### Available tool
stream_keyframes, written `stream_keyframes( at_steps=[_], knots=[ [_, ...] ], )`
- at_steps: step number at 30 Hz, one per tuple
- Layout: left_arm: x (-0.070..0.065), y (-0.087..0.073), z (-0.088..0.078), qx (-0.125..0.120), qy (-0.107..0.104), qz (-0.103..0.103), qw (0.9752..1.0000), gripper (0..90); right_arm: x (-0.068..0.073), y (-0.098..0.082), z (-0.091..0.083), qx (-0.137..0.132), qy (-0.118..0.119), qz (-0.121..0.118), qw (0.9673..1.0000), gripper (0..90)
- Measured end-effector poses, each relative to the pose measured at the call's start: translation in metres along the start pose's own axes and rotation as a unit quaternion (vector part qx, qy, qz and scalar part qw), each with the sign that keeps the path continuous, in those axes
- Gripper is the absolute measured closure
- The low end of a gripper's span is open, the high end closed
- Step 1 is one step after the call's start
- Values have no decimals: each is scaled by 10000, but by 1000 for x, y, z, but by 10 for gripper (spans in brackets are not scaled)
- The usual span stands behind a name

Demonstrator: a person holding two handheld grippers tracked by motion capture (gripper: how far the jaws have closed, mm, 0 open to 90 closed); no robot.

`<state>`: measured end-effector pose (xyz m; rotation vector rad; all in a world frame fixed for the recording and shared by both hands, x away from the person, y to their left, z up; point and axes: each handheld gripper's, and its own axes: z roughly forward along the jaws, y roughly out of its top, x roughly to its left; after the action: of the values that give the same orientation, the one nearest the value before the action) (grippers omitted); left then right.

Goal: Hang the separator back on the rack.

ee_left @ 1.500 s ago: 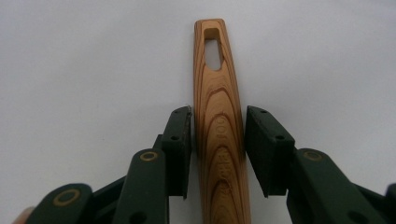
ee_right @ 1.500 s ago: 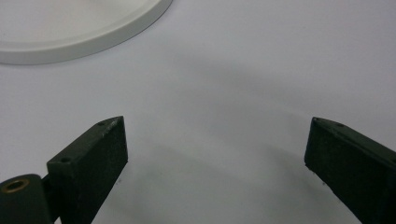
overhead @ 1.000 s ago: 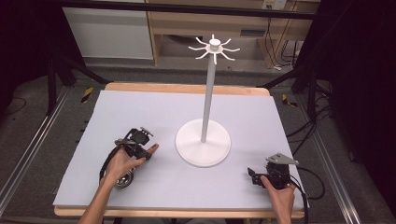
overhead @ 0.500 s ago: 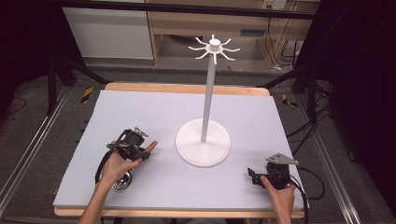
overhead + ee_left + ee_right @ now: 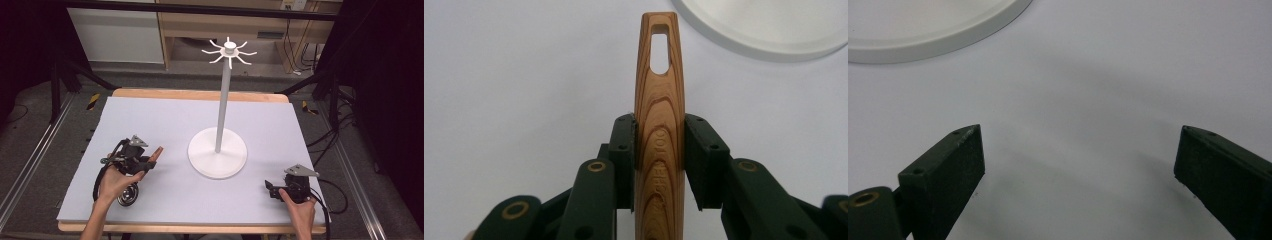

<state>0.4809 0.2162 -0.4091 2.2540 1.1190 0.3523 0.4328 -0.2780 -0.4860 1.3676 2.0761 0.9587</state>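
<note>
A utensil with a wooden handle (image 5: 659, 125) is clamped between the pads of my left gripper (image 5: 659, 150); the handle's slotted tip points toward the white stand's base (image 5: 769, 25). In the high view the left gripper (image 5: 142, 162) is at the mat's left front, the handle tip (image 5: 157, 152) sticks out to the right, and the utensil's round metal end (image 5: 128, 194) lies by the hand. A white stand (image 5: 218, 150) with hook arms on top (image 5: 229, 49) rises mid-table. My right gripper (image 5: 271, 189) rests at the right front, jaws wide apart (image 5: 1078, 165) over bare mat.
A pale lilac mat (image 5: 165, 120) covers the wooden table. Black cables (image 5: 332, 195) trail from the right gripper over the right edge. Dark frame legs and floor cables surround the table; shelving stands behind it.
My left gripper has shifted a little to the left with the handle in it, and the handle tip has risen slightly. The right gripper has stayed put.
</note>
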Motion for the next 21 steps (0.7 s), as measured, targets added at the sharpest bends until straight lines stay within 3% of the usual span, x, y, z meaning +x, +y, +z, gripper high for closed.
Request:
stream_keyframes(
  at_steps=[9, 14, 21],
  knots=[
    [-11, 1, -23, -618, -1, 66, 9981, 677, 0, 0, 0, -29, 14, 36, 10000, 65],
    [-16, 2, -32, -1046, 4, 71, 9945, 677, 0, 0, 1, -55, 46, 23, 10000, 65],
    [-22, 1, -41, -1564, 85, 9, 9877, 677, 0, 0, 0, -160, 76, 98, 9998, 65]
  ],
)
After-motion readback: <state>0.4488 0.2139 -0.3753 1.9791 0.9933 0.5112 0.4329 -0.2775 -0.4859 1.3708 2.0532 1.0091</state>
